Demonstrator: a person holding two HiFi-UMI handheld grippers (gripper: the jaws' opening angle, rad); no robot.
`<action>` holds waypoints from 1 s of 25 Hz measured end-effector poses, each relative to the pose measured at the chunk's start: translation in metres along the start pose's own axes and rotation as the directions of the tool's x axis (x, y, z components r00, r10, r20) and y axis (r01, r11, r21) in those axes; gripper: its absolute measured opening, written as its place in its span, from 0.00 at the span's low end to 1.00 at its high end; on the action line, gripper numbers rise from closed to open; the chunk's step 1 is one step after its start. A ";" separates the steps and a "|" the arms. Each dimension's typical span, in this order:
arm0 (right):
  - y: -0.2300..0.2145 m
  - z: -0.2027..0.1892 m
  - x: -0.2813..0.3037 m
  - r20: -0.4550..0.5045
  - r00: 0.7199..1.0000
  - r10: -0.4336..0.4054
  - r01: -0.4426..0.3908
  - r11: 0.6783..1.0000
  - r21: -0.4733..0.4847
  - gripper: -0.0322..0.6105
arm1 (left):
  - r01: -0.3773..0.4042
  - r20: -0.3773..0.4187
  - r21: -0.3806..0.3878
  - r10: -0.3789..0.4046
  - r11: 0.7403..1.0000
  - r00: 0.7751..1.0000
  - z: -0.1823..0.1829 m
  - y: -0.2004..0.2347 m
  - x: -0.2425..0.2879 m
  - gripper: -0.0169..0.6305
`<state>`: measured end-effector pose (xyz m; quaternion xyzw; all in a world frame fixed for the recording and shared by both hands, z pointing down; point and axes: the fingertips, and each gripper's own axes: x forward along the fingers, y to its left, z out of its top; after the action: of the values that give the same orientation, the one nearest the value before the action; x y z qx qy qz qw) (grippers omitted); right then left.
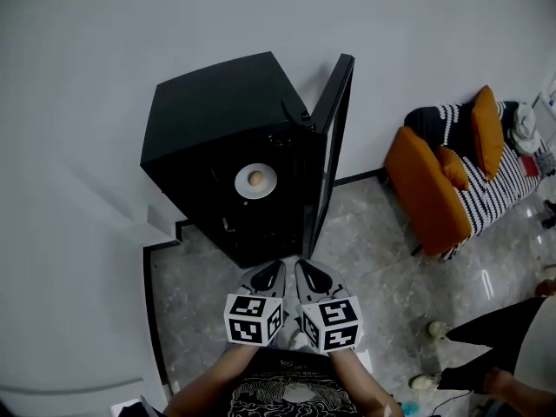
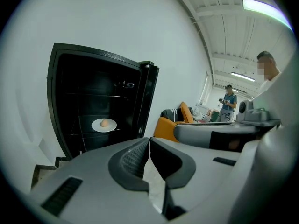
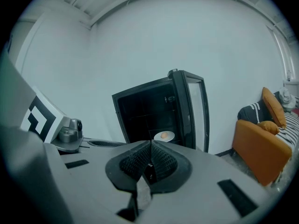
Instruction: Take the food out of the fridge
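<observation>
Both pairs of jaws are pressed together with nothing between them. The left gripper (image 2: 149, 146) shows its two ribbed pads meeting in a thin seam, and the right gripper (image 3: 151, 146) looks the same. Seen from above, the left gripper (image 1: 271, 272) and right gripper (image 1: 308, 274) sit side by side, close together, tips pointing the same way. Each carries its marker cube (image 1: 252, 318) behind the jaws, nearer the person.

Straight ahead of the tips, and apart from them, stands a black fridge (image 1: 217, 102). Its door (image 1: 334, 120) is swung open on the side of the right jaws. A white plate (image 1: 256, 180) sits on a shelf inside with a small round tan piece of food (image 1: 255, 178) on it. Neither gripper touches it.

From the left jaws the plate (image 2: 104, 124) and the food (image 2: 104, 123) lie ahead and off to the left. From the right jaws the plate (image 3: 164, 136) lies almost dead ahead, just above the tips, with the food (image 3: 164, 135) on it.

Farther out, to the right of the jaws, is an orange armchair (image 1: 426, 189) with a striped cover (image 1: 495, 189). Past it, in the left gripper view, a person (image 2: 228, 101) stands at the far end of the room. The floor (image 1: 200, 276) under the grippers is grey mottled stone.
</observation>
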<state>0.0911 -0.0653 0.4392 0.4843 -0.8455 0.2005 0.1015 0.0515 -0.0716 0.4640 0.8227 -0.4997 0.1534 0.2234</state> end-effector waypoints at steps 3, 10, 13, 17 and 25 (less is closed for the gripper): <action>-0.005 0.003 0.013 -0.008 1.000 -0.005 0.005 1.000 -0.018 0.09 | 0.023 0.022 -0.040 -0.022 0.999 1.000 0.005 0.007 0.014 0.06; -0.007 0.012 0.051 -0.038 0.999 -0.006 0.004 0.999 -0.051 0.09 | 0.104 0.094 -0.183 -0.088 0.978 0.992 0.018 0.034 0.043 0.06; -0.008 0.015 0.071 -0.053 0.999 -0.001 -0.002 0.998 -0.069 0.09 | 0.135 0.118 -0.260 -0.107 0.956 0.987 0.021 0.052 0.058 0.06; -0.012 0.019 0.096 -0.075 0.997 0.002 -0.008 0.996 -0.087 0.09 | 0.199 0.171 -0.413 -0.139 0.889 0.976 0.023 0.078 0.081 0.06; -0.019 0.034 0.139 -0.111 0.994 0.000 -0.015 0.991 -0.133 0.09 | 0.356 0.315 -0.664 -0.185 0.658 0.931 0.017 0.138 0.138 0.06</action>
<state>0.0371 -0.1971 0.4642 0.4612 -0.8520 0.1703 0.1799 -0.0085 -0.2402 0.5450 0.7491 -0.4124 -0.1785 0.4868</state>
